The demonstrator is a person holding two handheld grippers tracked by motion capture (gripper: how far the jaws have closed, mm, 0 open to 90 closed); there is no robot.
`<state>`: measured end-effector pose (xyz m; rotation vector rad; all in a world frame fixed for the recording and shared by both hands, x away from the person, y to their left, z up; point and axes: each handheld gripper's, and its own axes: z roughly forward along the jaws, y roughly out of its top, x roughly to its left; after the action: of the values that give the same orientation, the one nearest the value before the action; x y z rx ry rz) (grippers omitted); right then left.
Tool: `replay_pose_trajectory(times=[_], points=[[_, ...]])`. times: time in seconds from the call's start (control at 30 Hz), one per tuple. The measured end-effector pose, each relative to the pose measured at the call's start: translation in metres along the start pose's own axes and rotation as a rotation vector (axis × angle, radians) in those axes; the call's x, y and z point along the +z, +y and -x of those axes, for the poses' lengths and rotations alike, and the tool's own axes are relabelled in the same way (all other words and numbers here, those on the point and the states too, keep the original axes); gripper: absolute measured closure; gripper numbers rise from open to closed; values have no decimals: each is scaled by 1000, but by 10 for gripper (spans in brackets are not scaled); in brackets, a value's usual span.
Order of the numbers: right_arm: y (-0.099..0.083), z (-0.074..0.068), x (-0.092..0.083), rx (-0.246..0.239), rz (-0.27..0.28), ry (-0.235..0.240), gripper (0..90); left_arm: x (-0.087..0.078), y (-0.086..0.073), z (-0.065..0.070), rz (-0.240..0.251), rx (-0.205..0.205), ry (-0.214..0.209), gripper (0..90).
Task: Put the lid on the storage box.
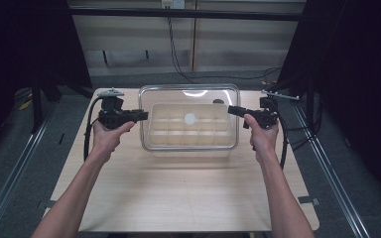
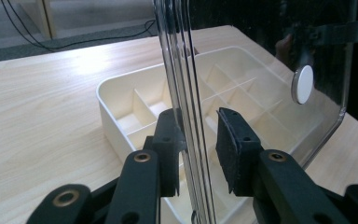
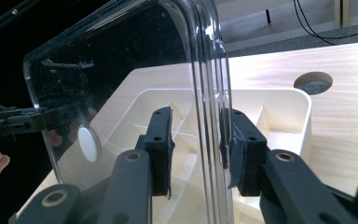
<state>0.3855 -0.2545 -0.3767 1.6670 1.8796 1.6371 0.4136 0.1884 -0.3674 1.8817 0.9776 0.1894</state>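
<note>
High view: above your side of the table (image 1: 178,198), facing forward and down, well back. Left gripper view: rides your left gripper (image 2: 198,149), close along its jaws. Right gripper view: likewise on your right gripper (image 3: 196,149). All three share the clear lid (image 1: 188,96) and compartment tray (image 1: 188,141).

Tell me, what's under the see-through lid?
Under the clear lid sits a cream box split into little compartments. Those in view look empty. Glare and the lid's white round knob hide a few spots.
</note>
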Motion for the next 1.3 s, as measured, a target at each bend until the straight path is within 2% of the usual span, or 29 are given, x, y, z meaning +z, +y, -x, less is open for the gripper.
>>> replay_pose_trajectory(times=[0.03,0.1,0.27,0.43,0.73,0.87,1.03,1.3], points=[[0,1,1,4,-7,4,655,4,-1,-3,-9,-1,10,699],[-1,3,3,-5,-13,1,655,7,-1,-4,-8,-3,1,698],[-3,11,8,24,-18,-9,653,12,4,-4,-8,-2,16,695],[0,14,11,20,-26,-14,652,17,8,-5,-22,13,37,691],[2,25,21,44,-47,-30,645,29,8,-13,-29,-24,33,680],[2,27,24,54,-50,-31,642,31,9,-15,-34,-39,35,679],[4,26,21,61,-43,-28,647,29,14,-14,-34,-34,37,684],[6,24,24,50,-49,-33,646,29,13,-18,-32,-41,44,694]])
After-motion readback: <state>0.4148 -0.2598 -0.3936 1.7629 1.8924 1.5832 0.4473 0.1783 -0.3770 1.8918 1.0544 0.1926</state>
